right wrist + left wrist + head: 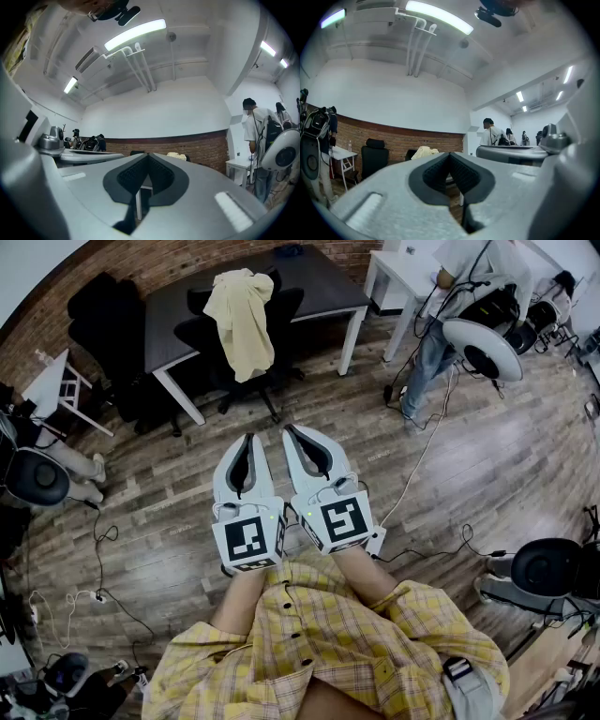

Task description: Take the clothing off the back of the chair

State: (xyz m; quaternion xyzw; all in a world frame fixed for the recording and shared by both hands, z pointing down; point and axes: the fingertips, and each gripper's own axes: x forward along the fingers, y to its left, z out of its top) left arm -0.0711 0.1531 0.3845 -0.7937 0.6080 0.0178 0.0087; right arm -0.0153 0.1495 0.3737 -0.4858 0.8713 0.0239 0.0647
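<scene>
Bright, even indoor light; strong fisheye in all three views.
My light comes from ceiling tubes [436,16], which blow out to pure white in both gripper views and leave the walls there hazy and washed. The head view is evenly lit: the floor [178,474] has only soft shadows, the darkest under the desk [309,282]. Black vignetting rounds every corner and straight lines bow near the edges. The nearest foreground in the gripper views is soft; the far room is sharper.

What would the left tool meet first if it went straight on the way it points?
The left tool has a free way just ahead, then most likely meets the clothing on the chair back; depth is unclear.
</scene>
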